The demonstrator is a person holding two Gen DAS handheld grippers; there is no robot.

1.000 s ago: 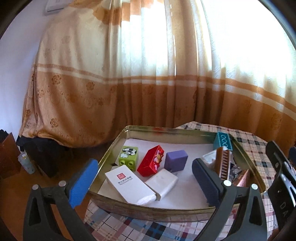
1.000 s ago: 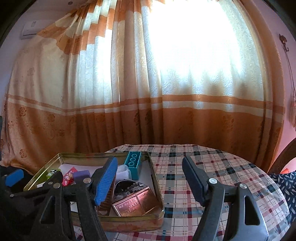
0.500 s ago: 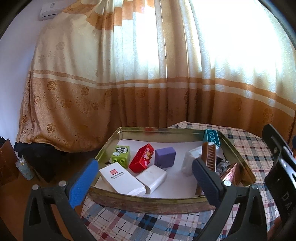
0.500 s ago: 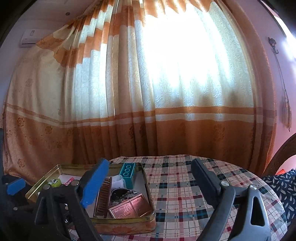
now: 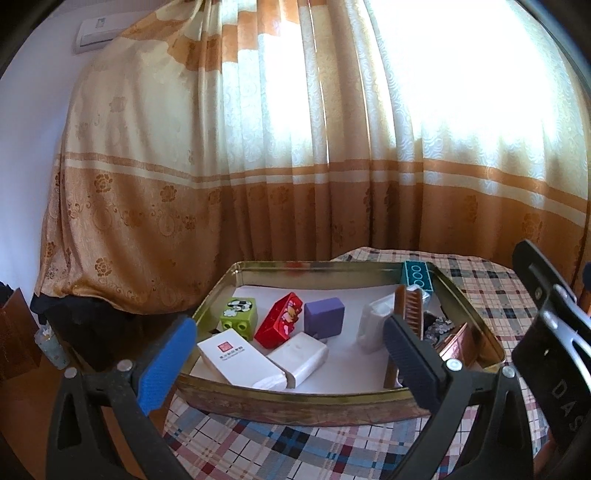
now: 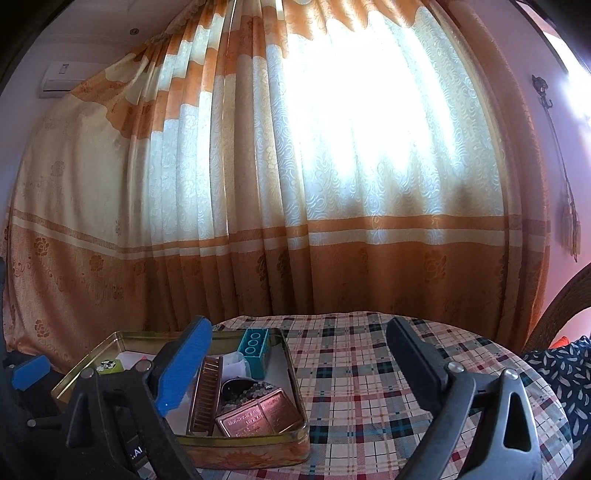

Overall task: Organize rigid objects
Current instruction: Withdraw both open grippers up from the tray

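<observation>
Fingers of both grippers spread wide and empty, the right pair opening; tin holds two white boxes.

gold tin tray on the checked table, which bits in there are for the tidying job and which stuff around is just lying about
For the job:
- gold tin tray
- green toy brick
- red printed box
- purple cube
- two white boxes
- teal studded brick
- copper tin

Lying about:
- orange curtain
- checked tablecloth
- wall air conditioner

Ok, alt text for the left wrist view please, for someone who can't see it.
An open left gripper points at a gold tin tray on a checked tablecloth, nothing between its fingers. The tray holds a white box, red box, purple block and green brick; curtains hang behind.
</observation>
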